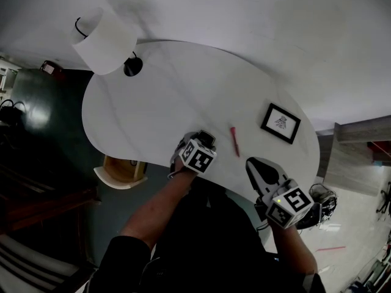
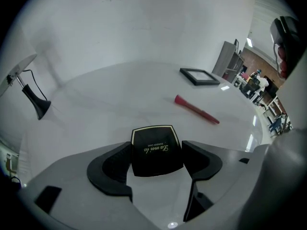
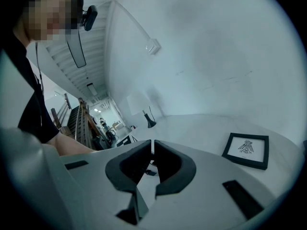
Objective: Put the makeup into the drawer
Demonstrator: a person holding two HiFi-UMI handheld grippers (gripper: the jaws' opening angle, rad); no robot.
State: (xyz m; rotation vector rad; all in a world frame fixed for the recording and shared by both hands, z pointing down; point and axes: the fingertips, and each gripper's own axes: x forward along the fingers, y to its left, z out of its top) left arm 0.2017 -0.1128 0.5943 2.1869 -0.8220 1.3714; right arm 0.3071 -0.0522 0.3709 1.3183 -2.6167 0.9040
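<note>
Head view first: the white table [image 1: 159,96] curved away below me, and my left gripper [image 1: 204,139] sat at its near edge with a small dark compact [image 1: 206,137] at the tips; the right gripper [image 1: 257,164] hung over the same edge, well apart from it; a red pencil [image 1: 234,141] lay on the tabletop between the two, and a black picture frame [image 1: 280,122] lay flat beyond it; a white-shaded lamp [image 1: 104,40] stood at the far left end; below the table's rim a tan open box [image 1: 122,171] showed, and I could not tell whether it was the drawer.

Left gripper view: my left gripper [image 2: 156,157] had its two pads pressed on the compact's [image 2: 154,145] sides; the case was square and black with cut corners, a thin gold line around its lid and gold script across it; the red pencil [image 2: 196,110] lay further out, the frame [image 2: 199,75] behind that.

Right gripper view: my right gripper [image 3: 153,150] had its pads drawn together to a thin slit, nothing between them; the frame [image 3: 246,150] lay off to the right.
</note>
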